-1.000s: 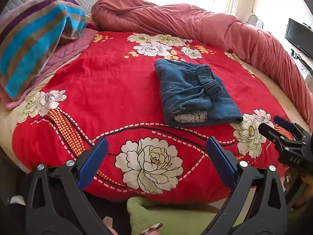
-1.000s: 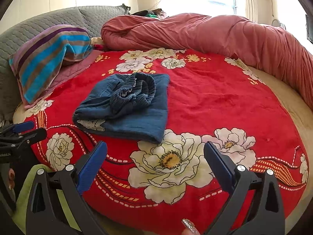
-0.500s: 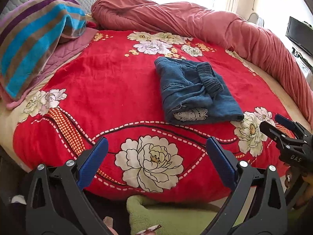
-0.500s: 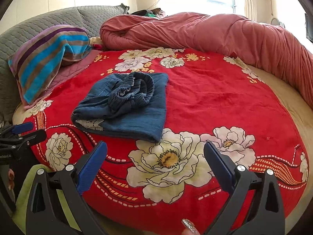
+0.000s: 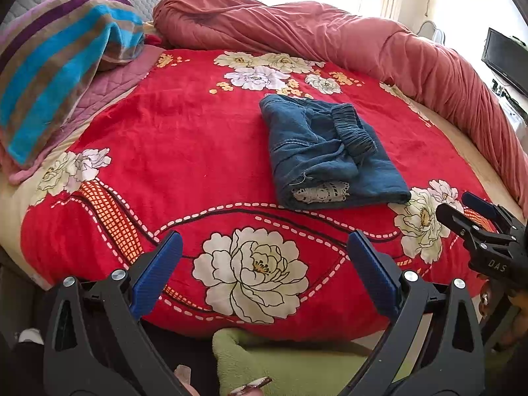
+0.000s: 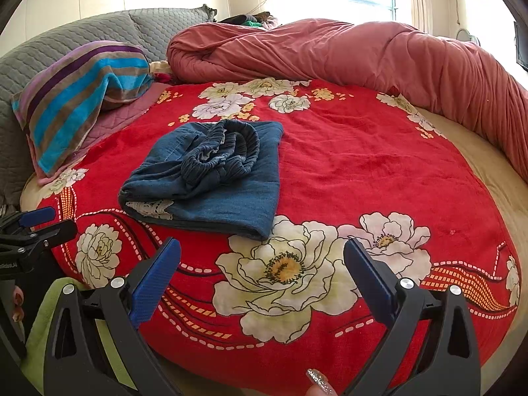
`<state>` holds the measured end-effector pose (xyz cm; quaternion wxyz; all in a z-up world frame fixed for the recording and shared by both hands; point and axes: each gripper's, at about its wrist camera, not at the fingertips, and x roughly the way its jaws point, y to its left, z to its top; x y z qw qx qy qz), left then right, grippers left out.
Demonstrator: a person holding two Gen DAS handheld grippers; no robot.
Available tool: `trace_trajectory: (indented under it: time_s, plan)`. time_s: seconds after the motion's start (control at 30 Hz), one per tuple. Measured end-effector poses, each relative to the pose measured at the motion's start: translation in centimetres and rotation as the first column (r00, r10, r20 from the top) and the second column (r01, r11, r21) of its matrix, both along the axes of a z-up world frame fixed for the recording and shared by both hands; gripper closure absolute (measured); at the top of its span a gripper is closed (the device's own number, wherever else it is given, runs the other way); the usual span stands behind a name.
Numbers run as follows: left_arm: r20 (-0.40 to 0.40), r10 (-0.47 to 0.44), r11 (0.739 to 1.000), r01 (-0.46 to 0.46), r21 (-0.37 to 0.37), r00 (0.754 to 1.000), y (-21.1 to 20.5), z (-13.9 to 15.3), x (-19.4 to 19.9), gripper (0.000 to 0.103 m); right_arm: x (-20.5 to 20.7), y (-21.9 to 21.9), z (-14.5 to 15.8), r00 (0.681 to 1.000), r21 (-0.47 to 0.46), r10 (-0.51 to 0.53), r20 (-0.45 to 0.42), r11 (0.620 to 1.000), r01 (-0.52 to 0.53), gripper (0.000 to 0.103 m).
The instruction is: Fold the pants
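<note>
My left gripper [image 5: 264,274] and right gripper [image 6: 262,277] look alike — black plastic frames with triangular cut-outs, round silver screws at the joints, and flat blue textured pads [image 5: 157,272] lining the inner faces of the fingers. From the left camera I can see the right one from the side, black with white lettering reading "DAS" and a blue pad at its tip. At the bottom edge a fingernail [image 6: 318,379] shows, long and covered in glitter — beside it, green fuzzy fabric [image 5: 297,356].
</note>
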<state>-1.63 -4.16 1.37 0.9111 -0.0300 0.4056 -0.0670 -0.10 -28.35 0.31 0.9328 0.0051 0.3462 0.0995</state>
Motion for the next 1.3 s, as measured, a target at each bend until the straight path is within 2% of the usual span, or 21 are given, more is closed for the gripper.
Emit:
trace_trajectory:
  time_s: [1.3]
  plan:
    - [-0.015,-0.003,1.0,0.003,-0.013,1.0,-0.1,-0.57,-0.43,0.01,0.08,-0.36,-0.41,1.0,-0.014,-0.014,-0.008,1.0,0.014,0.005]
